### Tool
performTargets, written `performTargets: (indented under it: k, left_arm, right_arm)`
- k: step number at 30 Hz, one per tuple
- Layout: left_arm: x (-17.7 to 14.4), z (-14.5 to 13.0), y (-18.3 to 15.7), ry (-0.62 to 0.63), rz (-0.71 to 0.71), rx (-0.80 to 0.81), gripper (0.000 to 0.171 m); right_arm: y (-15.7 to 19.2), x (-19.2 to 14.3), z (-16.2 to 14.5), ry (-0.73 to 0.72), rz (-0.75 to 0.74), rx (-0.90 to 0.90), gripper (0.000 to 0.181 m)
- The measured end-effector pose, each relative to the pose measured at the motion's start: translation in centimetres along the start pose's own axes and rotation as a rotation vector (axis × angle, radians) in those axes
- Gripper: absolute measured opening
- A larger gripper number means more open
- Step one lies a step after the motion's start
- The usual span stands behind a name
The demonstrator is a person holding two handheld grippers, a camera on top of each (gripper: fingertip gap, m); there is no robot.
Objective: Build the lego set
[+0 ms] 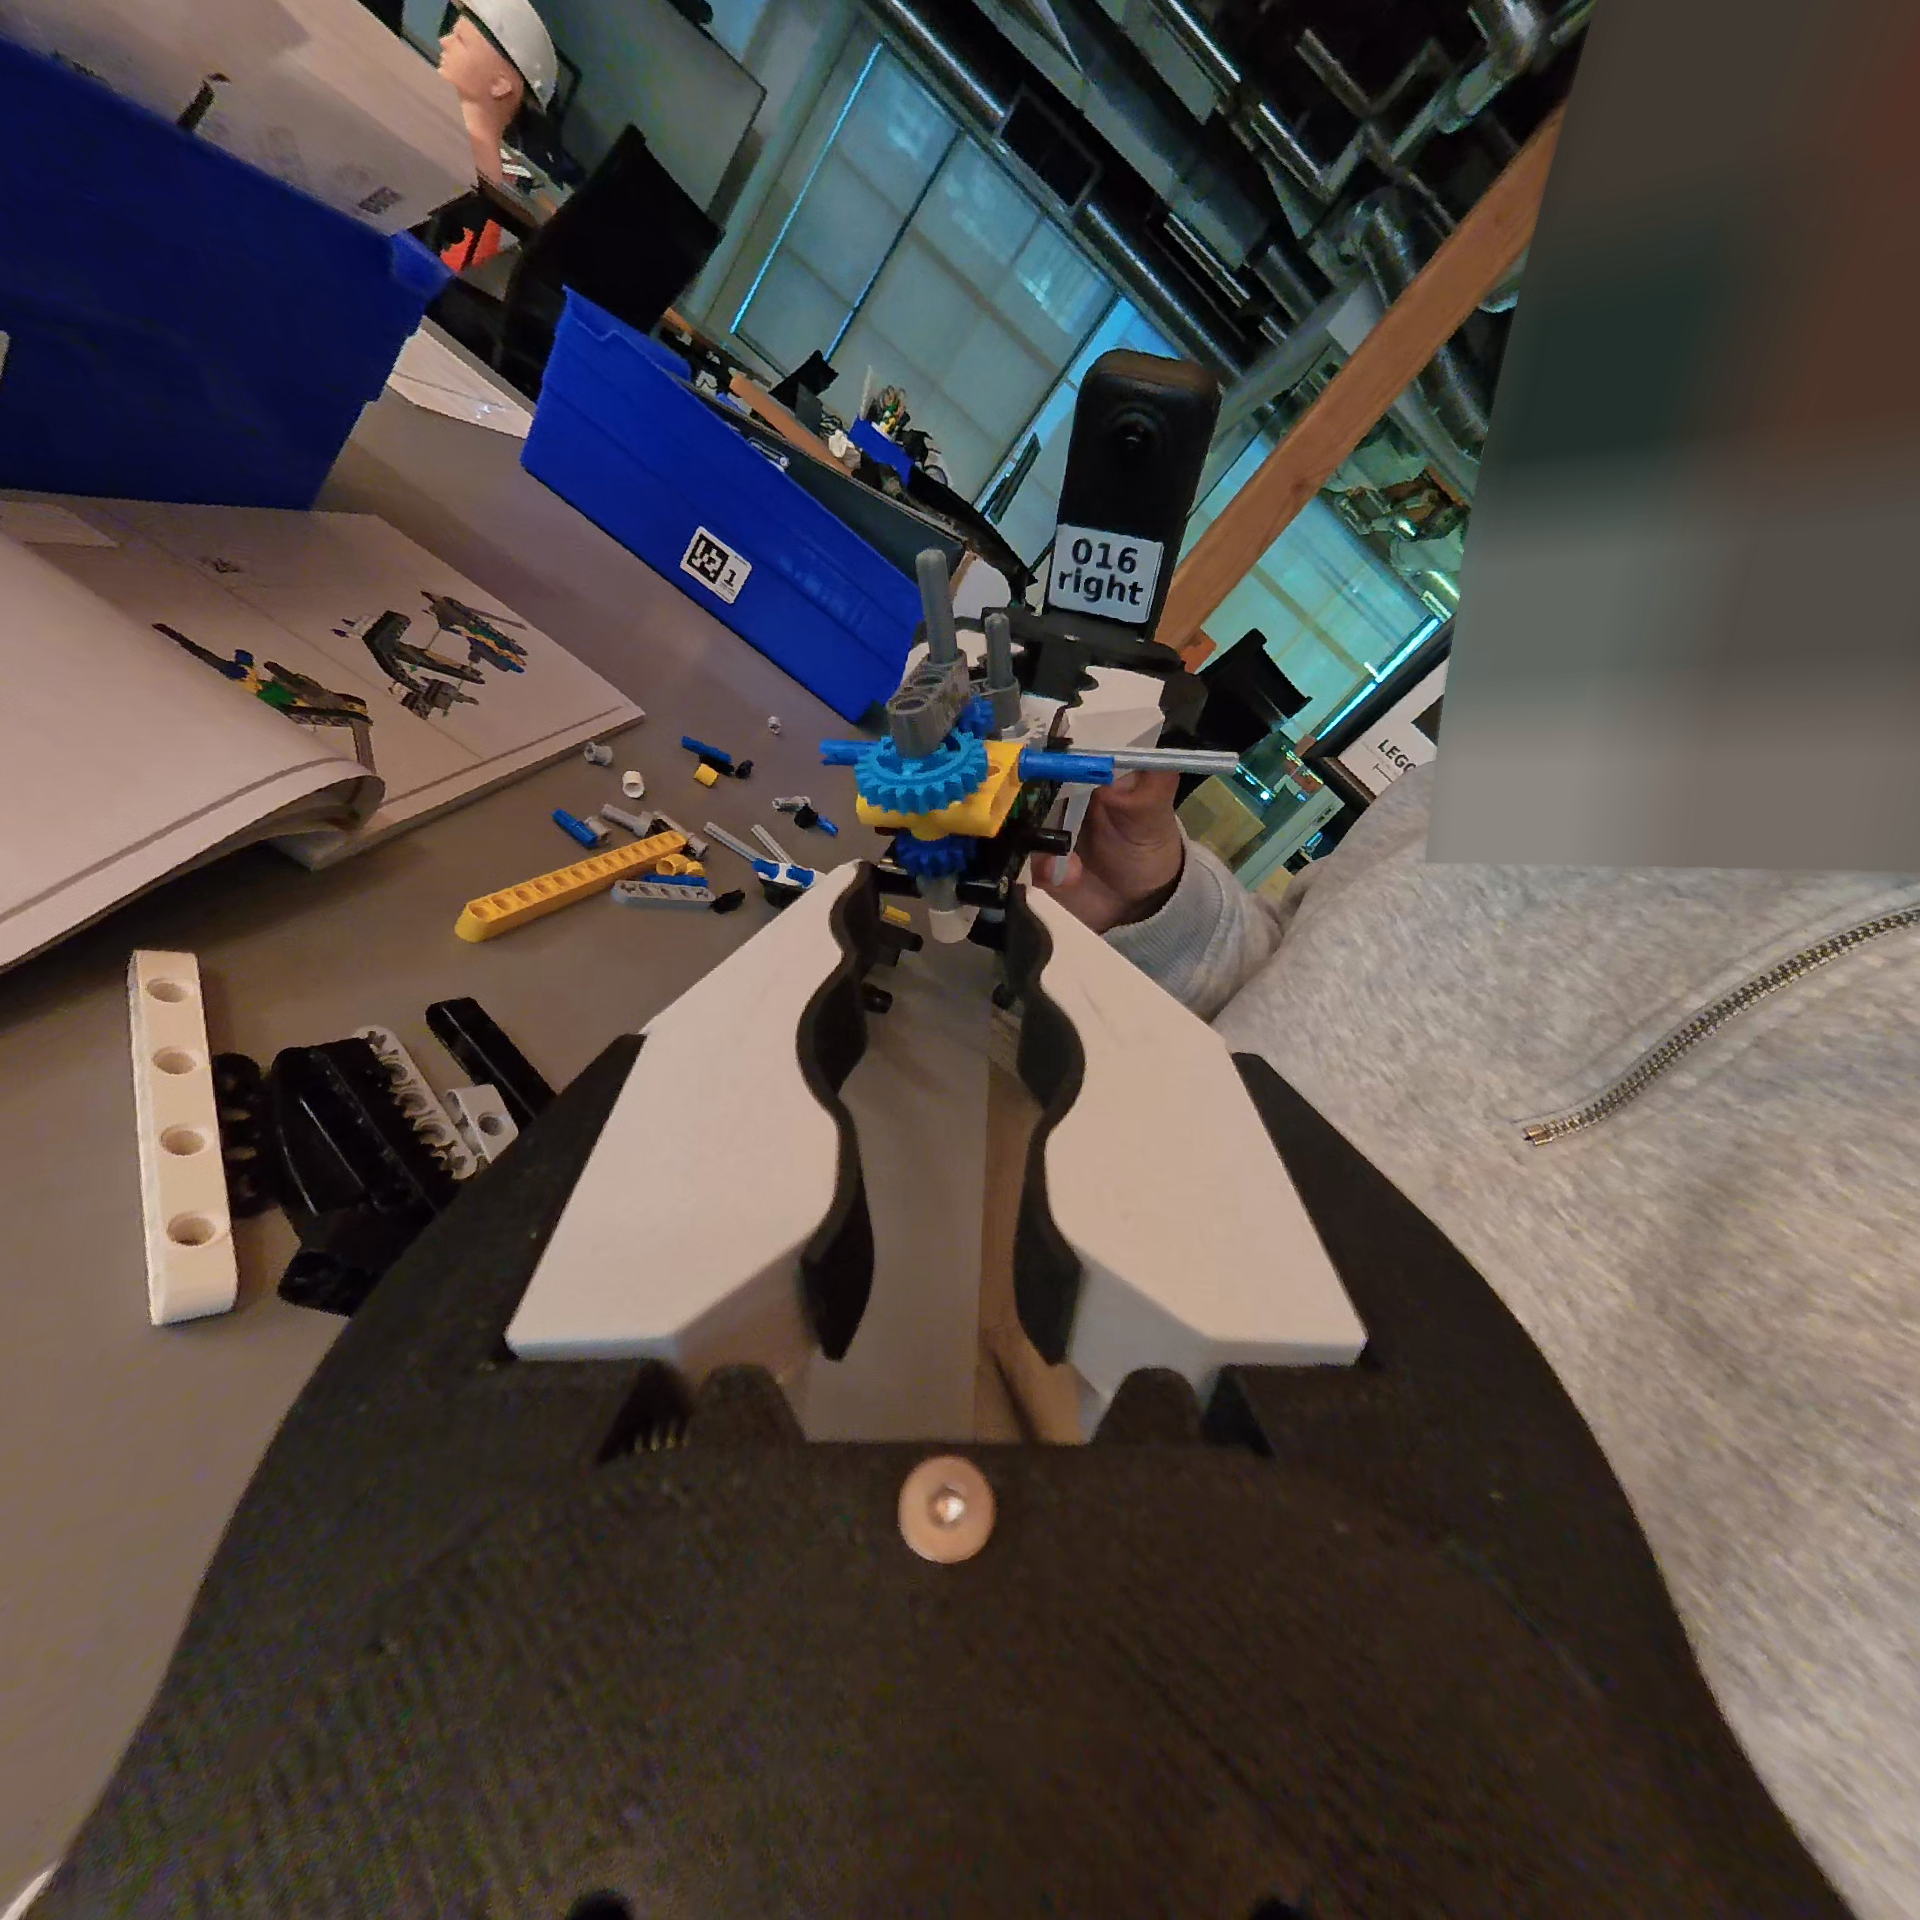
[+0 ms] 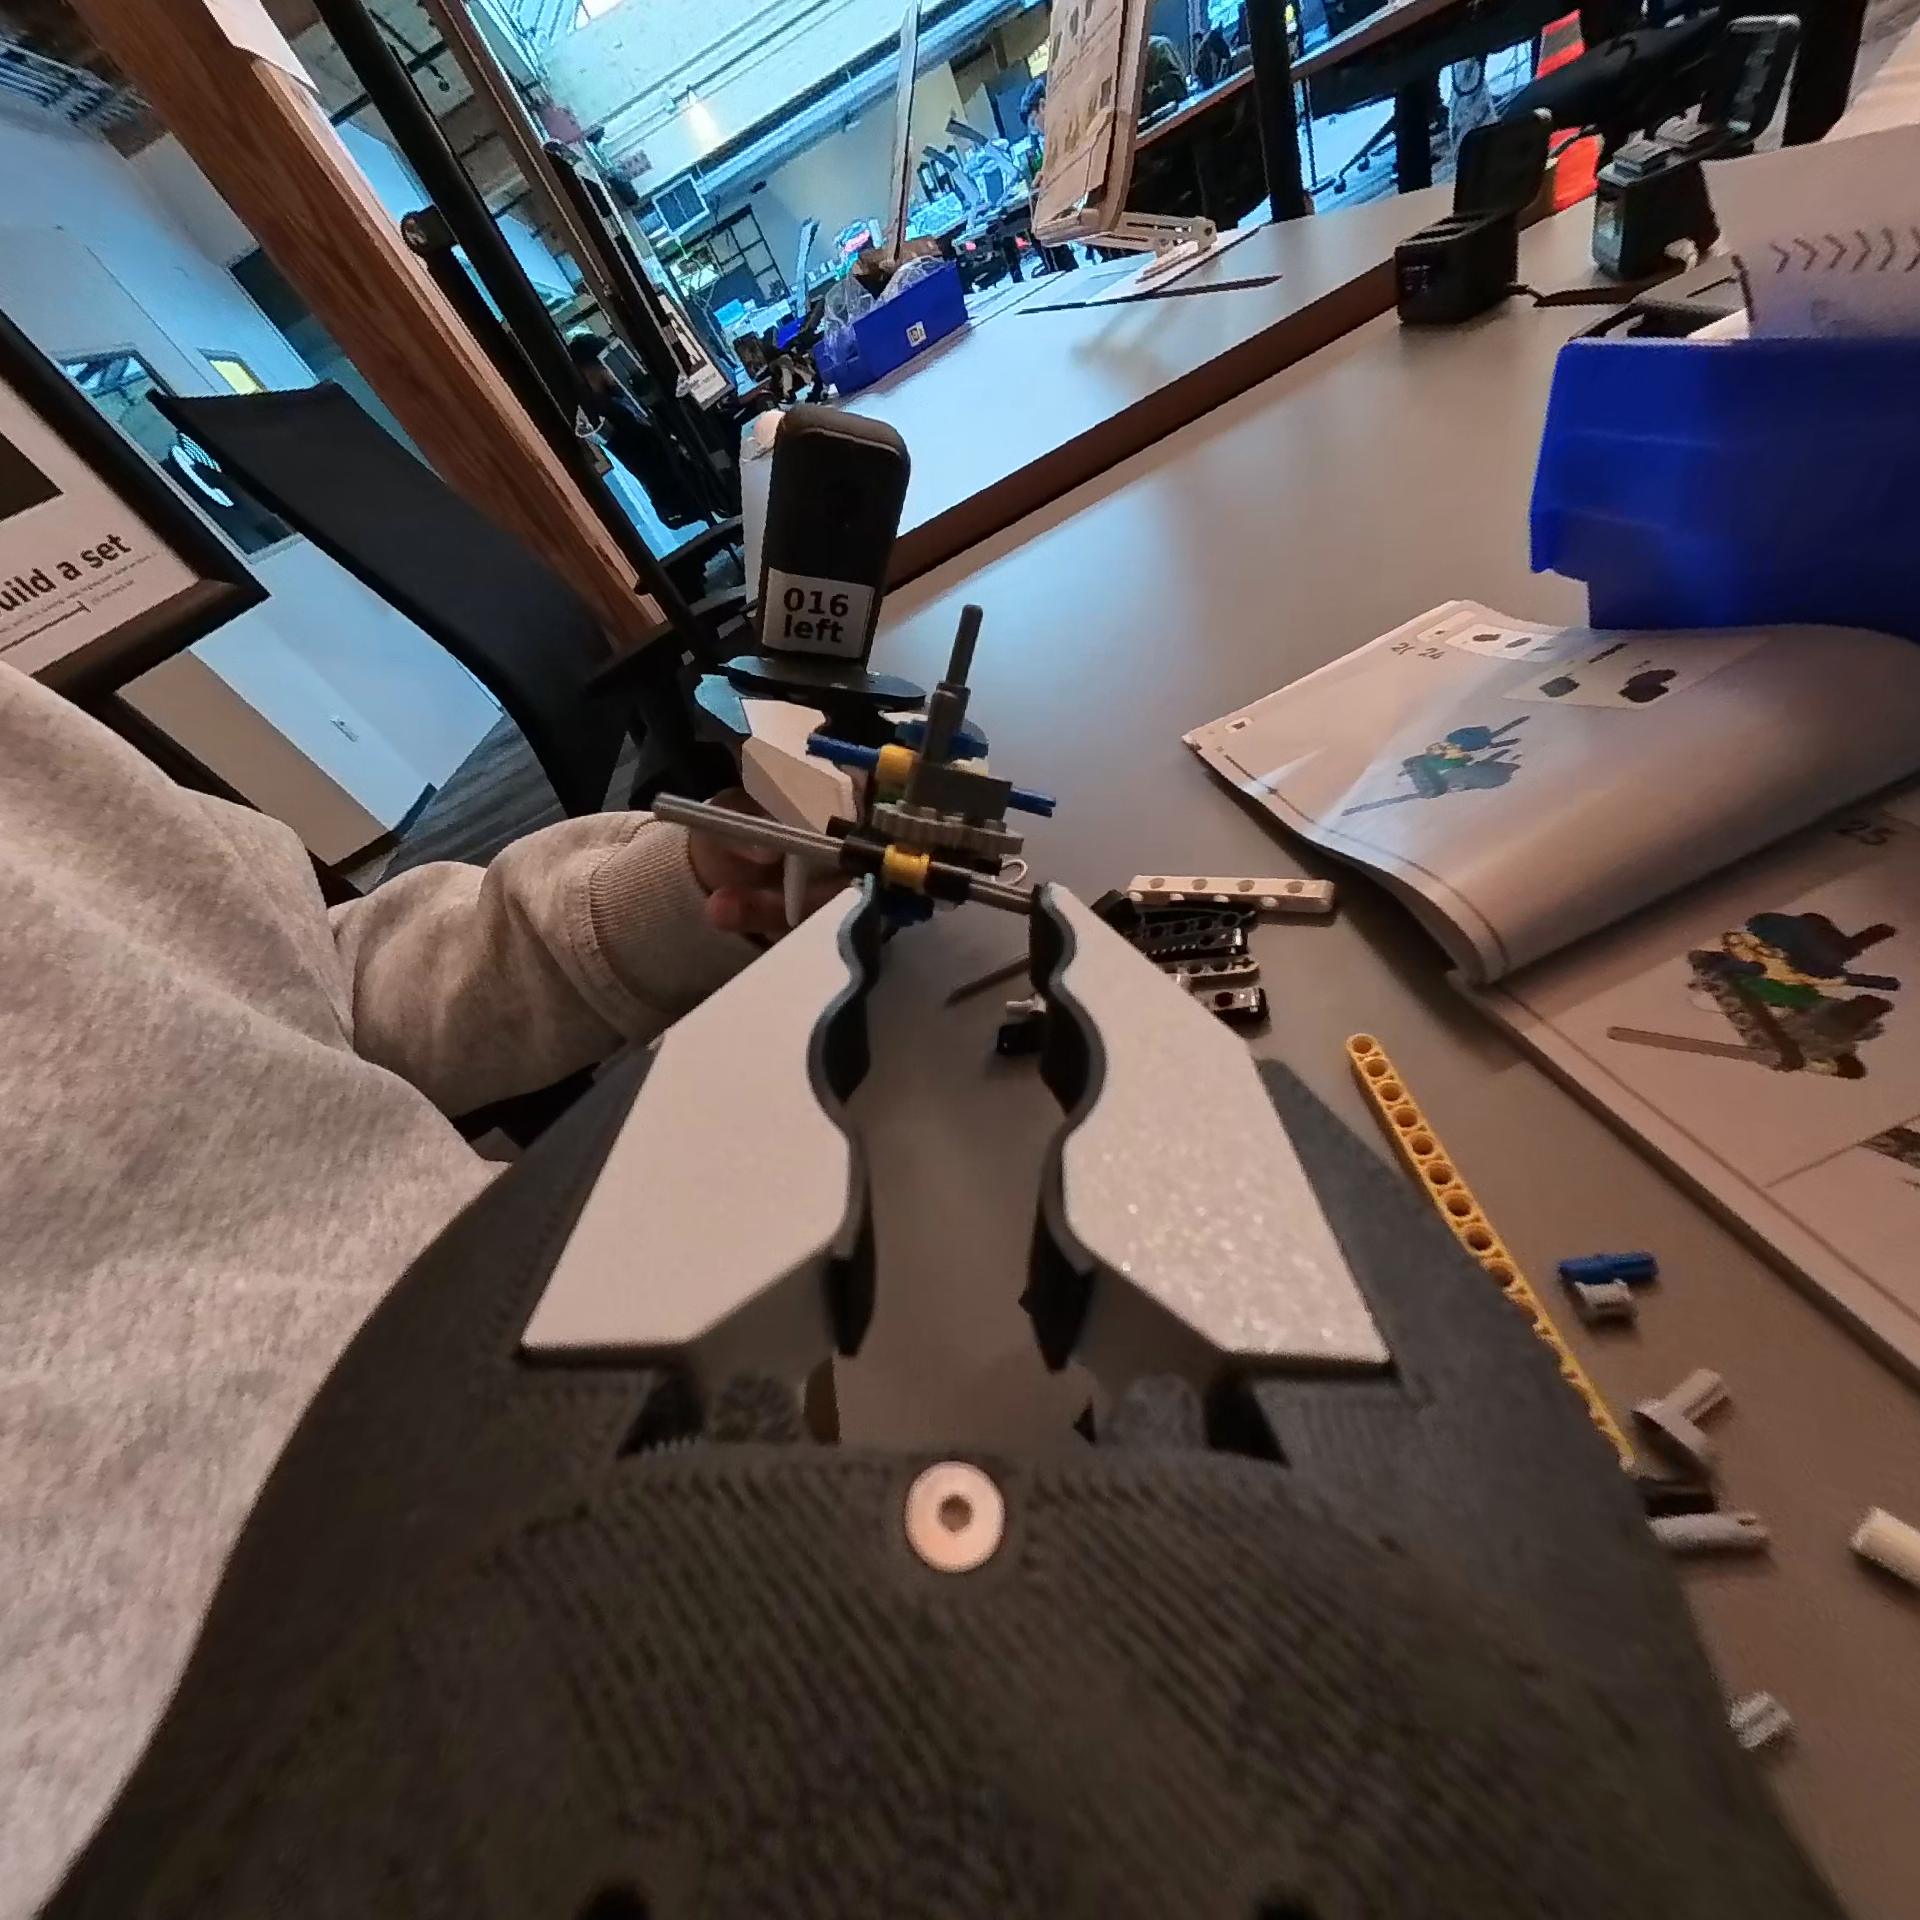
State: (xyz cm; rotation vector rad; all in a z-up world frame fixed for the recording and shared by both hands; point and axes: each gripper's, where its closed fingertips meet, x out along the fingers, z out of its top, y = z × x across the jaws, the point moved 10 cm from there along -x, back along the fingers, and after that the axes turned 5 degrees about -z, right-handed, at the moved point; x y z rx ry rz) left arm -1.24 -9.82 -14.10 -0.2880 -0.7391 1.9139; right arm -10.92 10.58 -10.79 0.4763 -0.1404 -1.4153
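Observation:
A small lego assembly (image 1: 935,779) with blue gears, a yellow frame and grey axles is held in the air between both grippers. My left gripper (image 1: 940,894) is shut on its black lower part. In the right wrist view the same assembly (image 2: 925,821) sits at the tips of my right gripper (image 2: 951,904), which is shut on its lower end by a grey axle with a yellow bush. The right gripper shows beyond the assembly in the left wrist view (image 1: 1081,727), and the left gripper beyond it in the right wrist view (image 2: 800,779).
On the grey table (image 1: 416,935) lie an open instruction booklet (image 1: 260,707), a long yellow beam (image 1: 571,883), a white beam (image 1: 182,1132), black beams (image 1: 353,1143) and several small loose pieces (image 1: 727,821). Blue bins (image 1: 717,540) stand behind. A grey sweatshirt (image 1: 1558,1143) is close on the right. There is about 4 centimeters between the tips of the two grippers.

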Motion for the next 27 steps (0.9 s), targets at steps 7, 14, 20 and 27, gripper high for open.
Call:
performTargets:
  k: [7, 14, 20, 27]
  left_arm:
    - [-0.14, 0.14, 0.02, -0.009, -0.007, 0.001, 0.021]
    - [-0.19, 0.12, -0.04, -0.004, -0.006, 0.007, 0.022]
    - [-0.05, 0.07, -0.22, 0.012, -0.003, 0.021, 0.022]
    - [-0.01, -0.03, -0.32, 0.038, 0.023, 0.041, 0.021]
  right_arm:
    - [-0.07, 0.13, 0.09, -0.003, 0.015, 0.008, 0.029]
    - [-0.41, 0.04, 0.14, -0.031, 0.089, 0.085, 0.038]
    - [-0.71, -0.12, 0.08, -0.026, 0.118, 0.121, 0.035]
    - [-0.82, -0.10, -0.07, -0.004, 0.116, 0.136, 0.035]
